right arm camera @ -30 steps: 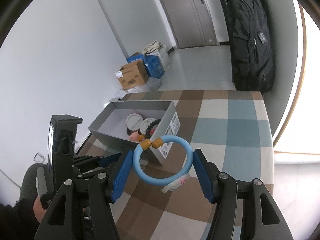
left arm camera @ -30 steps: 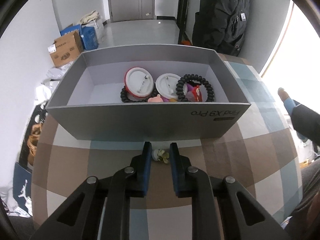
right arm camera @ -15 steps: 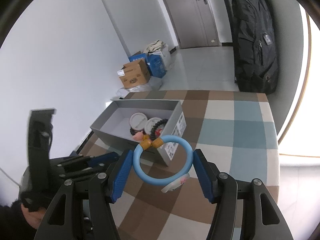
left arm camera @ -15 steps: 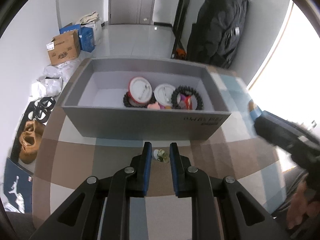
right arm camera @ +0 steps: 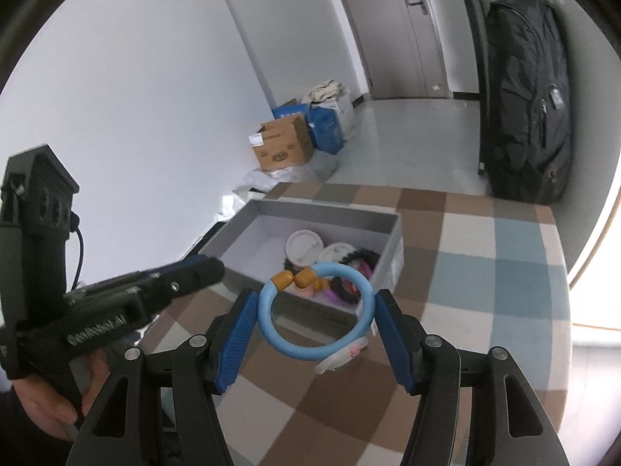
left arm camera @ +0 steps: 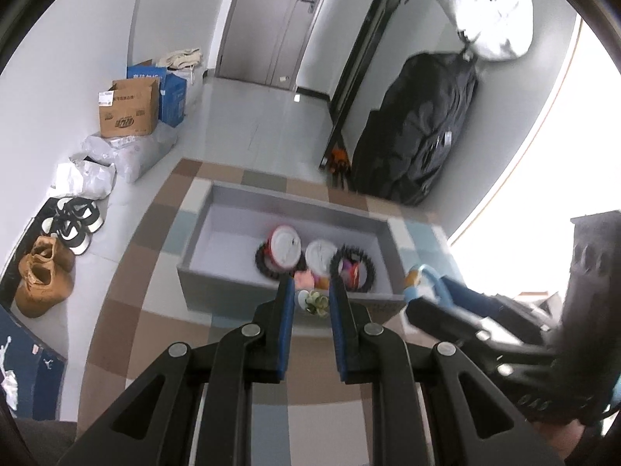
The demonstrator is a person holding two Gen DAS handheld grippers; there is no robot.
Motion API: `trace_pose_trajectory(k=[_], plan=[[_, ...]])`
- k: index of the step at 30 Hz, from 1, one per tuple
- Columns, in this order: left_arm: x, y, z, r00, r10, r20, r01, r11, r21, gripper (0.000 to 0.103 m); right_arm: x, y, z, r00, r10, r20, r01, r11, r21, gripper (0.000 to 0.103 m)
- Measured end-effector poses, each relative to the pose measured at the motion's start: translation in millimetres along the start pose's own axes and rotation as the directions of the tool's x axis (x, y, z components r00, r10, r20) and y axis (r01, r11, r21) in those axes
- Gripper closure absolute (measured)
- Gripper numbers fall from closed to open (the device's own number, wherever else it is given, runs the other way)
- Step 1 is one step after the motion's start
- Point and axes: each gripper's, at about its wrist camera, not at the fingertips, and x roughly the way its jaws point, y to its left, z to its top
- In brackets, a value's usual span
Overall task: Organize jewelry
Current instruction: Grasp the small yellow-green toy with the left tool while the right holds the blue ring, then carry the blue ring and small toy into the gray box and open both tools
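Observation:
A grey box (left arm camera: 217,229) (right arm camera: 248,225) on the checked cloth holds two white round badges (left arm camera: 285,246), black bead bracelets (left arm camera: 366,268) and small coloured pieces. My left gripper (left arm camera: 312,297) is shut on a small flower-shaped trinket (left arm camera: 314,301) and holds it above the box's near wall. My right gripper (right arm camera: 316,322) is shut on a light blue ring bracelet (right arm camera: 271,322) with orange beads and a white charm, held above the cloth in front of the box. The ring also shows in the left wrist view (left arm camera: 434,279).
The checked cloth (right arm camera: 485,272) covers the table. A black backpack (right arm camera: 528,116) leans on the wall behind. Cardboard and blue boxes (right arm camera: 287,147), bags and shoes (left arm camera: 50,272) lie on the floor to the left.
My left gripper has risen and lifted the flower trinket off the cloth to box height. My right gripper has moved closer to the box with the blue ring.

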Motion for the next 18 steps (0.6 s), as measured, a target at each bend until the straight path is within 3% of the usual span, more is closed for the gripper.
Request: trace_pose_trajectory(k=[4,18], plan=[[2.3,3.3,11.8,0.999,-0.025,0.031,0.025,1.0,-0.017,0.09,7.5,1.3,8.7,1.0,0.006,0.005,-0.006,1.0,-0.013,0.042],[25.6,15.0,38.6,0.997,-0.079,0.005,0.079,0.996,-0.039,0.09,28.0,-9.3,29.5,1.0,0.023,0.015,-0.023,1.0,0.005,0.042]])
